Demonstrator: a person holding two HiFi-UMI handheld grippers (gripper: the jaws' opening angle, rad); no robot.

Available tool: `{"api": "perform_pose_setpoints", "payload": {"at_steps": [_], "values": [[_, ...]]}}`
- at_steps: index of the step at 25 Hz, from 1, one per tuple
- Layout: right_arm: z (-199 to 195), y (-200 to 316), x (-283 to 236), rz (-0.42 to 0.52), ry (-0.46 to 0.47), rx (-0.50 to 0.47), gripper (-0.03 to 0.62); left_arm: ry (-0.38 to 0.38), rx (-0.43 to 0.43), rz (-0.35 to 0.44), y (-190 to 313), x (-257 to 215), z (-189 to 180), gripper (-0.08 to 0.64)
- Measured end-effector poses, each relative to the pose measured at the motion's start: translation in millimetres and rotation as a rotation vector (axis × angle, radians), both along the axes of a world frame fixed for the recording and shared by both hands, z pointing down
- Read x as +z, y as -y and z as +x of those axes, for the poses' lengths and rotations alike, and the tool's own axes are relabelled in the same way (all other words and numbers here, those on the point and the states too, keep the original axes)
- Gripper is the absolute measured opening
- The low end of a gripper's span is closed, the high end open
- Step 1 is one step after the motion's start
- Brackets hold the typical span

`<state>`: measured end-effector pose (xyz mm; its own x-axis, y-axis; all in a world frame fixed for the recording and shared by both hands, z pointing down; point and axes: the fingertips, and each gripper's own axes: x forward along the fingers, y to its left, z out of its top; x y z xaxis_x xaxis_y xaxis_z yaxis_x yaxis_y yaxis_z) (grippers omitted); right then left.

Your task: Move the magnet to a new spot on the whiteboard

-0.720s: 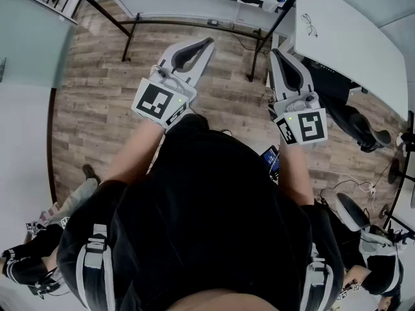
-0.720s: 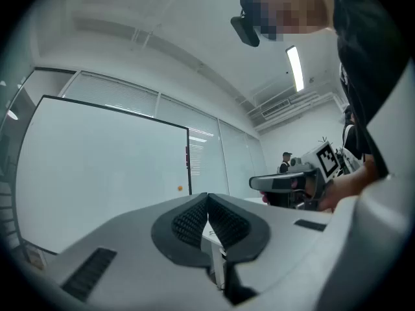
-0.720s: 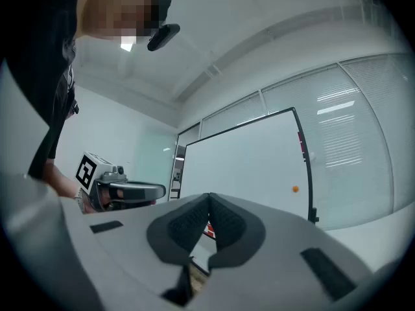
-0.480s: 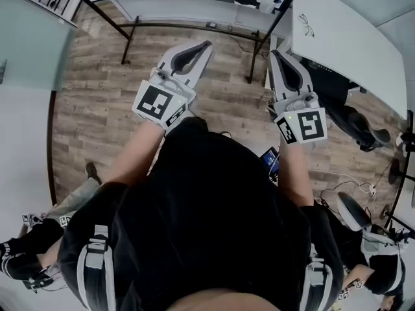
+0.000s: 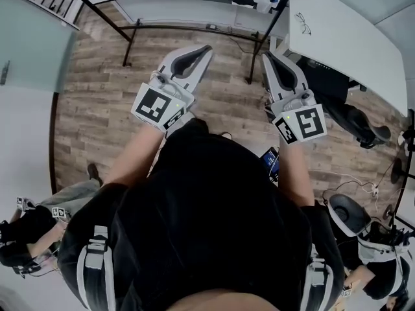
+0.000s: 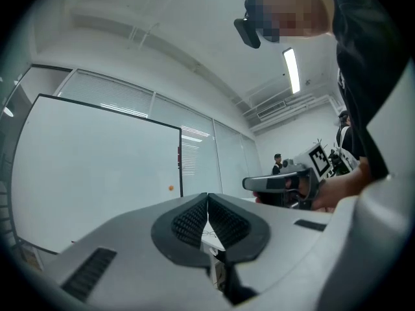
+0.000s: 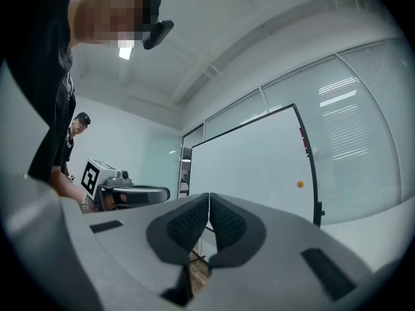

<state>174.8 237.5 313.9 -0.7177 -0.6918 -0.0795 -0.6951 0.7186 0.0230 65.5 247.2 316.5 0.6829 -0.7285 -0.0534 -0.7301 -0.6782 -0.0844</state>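
The whiteboard (image 6: pixel 97 173) stands on a black frame ahead of me, with a small orange magnet (image 6: pixel 170 188) near its right edge. The right gripper view shows the same whiteboard (image 7: pixel 253 167) and magnet (image 7: pixel 299 184). Seen from the head, the board (image 5: pixel 188 5) lies at the top, beyond both grippers. My left gripper (image 5: pixel 206 47) and right gripper (image 5: pixel 266 56) are held side by side above the wooden floor, well short of the board. The left gripper (image 6: pixel 207 196) and the right gripper (image 7: pixel 209 196) have their jaws pressed together with nothing between them.
The board's black stand legs (image 5: pixel 130 34) reach out over the floor toward me. A white desk (image 5: pixel 350 37) with a pair of glasses (image 5: pixel 305 23) sits at the upper right, an office chair (image 5: pixel 350 118) beside it. Other people are at the lower left (image 5: pixel 32 232) and lower right (image 5: pixel 369 251).
My right gripper has shifted a little up and left in the head view. The person at the lower left has moved. Both grippers stay shut.
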Motion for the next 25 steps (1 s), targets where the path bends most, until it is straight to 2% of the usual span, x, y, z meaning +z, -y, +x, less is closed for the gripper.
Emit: {"api": "perform_pose_setpoints", "payload": {"at_steps": [4, 15, 20, 25], "values": [[1, -7, 0, -0.007, 0.012, -0.009, 0.003, 0.019, 0.026, -0.002, -6, 1, 11, 0.005], [-2, -6, 5, -0.018, 0.001, -0.039, 0.001, 0.0, 0.05, -0.017, -1, 2, 19, 0.005], [-4, 6, 10, -0.03, -0.012, -0.037, 0.002, 0.013, 0.059, -0.02, 8, 8, 17, 0.005], [-9, 35, 7, -0.029, -0.007, -0.004, 0.002, 0.002, 0.082, -0.02, 39, 6, 12, 0.005]]}}
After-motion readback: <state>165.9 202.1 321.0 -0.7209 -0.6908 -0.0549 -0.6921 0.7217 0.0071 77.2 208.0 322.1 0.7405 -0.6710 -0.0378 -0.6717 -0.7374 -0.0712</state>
